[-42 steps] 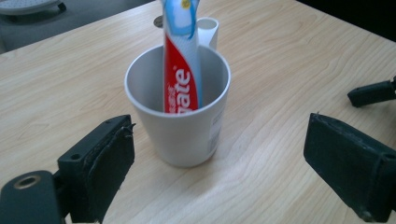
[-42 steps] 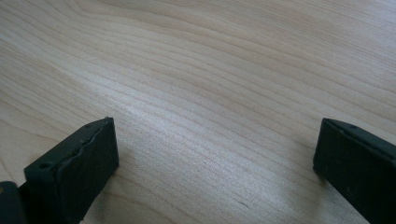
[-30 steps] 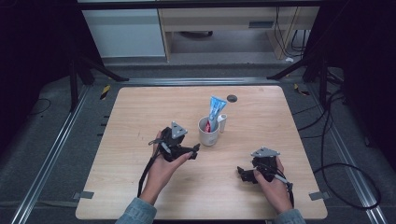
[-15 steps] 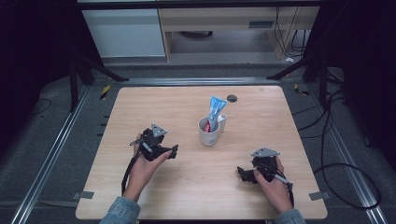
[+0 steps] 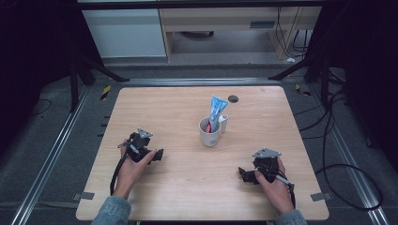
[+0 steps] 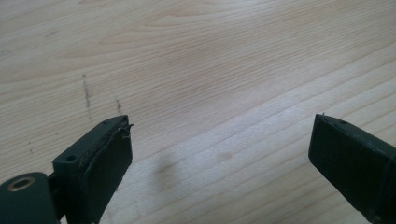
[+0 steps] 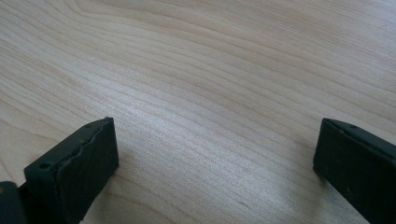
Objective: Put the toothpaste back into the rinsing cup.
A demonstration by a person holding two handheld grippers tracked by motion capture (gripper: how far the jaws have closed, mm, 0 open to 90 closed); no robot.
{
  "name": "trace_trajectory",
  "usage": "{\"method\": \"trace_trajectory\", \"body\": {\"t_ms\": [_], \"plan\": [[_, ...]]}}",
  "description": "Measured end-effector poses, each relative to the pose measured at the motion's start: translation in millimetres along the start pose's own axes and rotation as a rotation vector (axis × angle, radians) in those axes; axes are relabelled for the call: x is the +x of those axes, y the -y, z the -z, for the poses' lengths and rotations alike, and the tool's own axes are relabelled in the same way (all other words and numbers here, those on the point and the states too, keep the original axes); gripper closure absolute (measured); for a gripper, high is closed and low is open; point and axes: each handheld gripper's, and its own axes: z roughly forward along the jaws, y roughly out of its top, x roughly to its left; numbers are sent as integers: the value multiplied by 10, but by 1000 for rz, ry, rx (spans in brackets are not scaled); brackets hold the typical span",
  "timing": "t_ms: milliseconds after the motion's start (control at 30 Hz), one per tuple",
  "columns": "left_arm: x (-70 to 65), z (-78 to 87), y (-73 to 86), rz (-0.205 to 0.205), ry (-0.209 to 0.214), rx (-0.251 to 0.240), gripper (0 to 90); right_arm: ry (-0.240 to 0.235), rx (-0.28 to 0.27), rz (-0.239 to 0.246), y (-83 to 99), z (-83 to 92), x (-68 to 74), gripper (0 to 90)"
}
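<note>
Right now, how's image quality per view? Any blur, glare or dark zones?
High view: light wooden table evenly lit, surrounding floor nearly black, white ceramic mug slightly soft. Left gripper view: wood grain sharp, near black tongs blurred, faint shadow between them. Right gripper view: mild sheen on the grain, black tongs soft at the edges.
</note>
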Motion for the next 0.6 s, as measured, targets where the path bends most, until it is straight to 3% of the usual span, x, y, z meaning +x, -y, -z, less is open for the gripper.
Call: {"method": "trace_trajectory", "body": {"t_ms": [167, 267, 400, 467, 500, 600], "plan": [[113, -75, 94, 5, -13, 24, 47, 0, 0, 1, 0, 0, 0, 3], [191, -109, 160, 30, -28, 28, 48, 0, 0, 1, 0, 0, -1, 3], [313, -136, 224, 80, 13, 7, 15, 0, 0, 1, 0, 0, 0, 3], [381, -156, 262, 78, 10, -32, 0, 0, 0, 0, 0, -1, 1, 3], [422, -175, 301, 88, -1, -76, 0, 0, 0, 1, 0, 0, 0, 3], [446, -176, 309, 96, -3, -79, 0, 0, 0, 1, 0, 0, 0, 3]]}}
